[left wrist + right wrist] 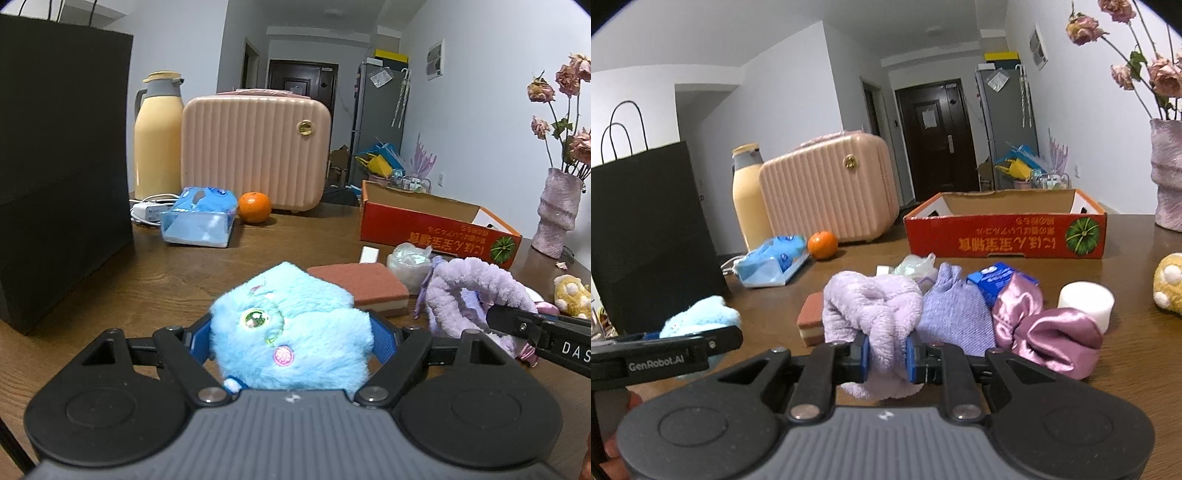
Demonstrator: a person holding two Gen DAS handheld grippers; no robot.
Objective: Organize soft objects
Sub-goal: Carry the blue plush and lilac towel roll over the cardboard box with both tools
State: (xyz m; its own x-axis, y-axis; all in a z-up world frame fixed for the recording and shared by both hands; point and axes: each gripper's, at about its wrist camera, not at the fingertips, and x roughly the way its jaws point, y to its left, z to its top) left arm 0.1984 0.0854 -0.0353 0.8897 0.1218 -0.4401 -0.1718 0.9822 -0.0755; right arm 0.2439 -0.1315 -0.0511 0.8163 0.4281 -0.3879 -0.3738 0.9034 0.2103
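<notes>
A fluffy light-blue plush toy (291, 325) fills the gap between the blue pads of my left gripper (291, 338), which is shut on it just above the wooden table (177, 273). My right gripper (886, 354) is shut on a lilac fleece headband (875, 306), pinching one fold of it. The headband (472, 288) also shows at the right of the left wrist view, with the right gripper's finger on it. The blue plush (701, 317) appears at the left of the right wrist view. Behind the headband stands an open red cardboard box (1004, 229).
A lilac knit pouch (953, 310), pink satin scrunchie (1049, 332), blue packet (993, 277), white cylinder (1086, 299), layered sponge (362, 284) and yellow plush (1169, 284) lie nearby. A black paper bag (62, 173), thermos (159, 136), pink case (255, 151), tissue pack (199, 218), orange (254, 206) and vase (557, 214) stand around.
</notes>
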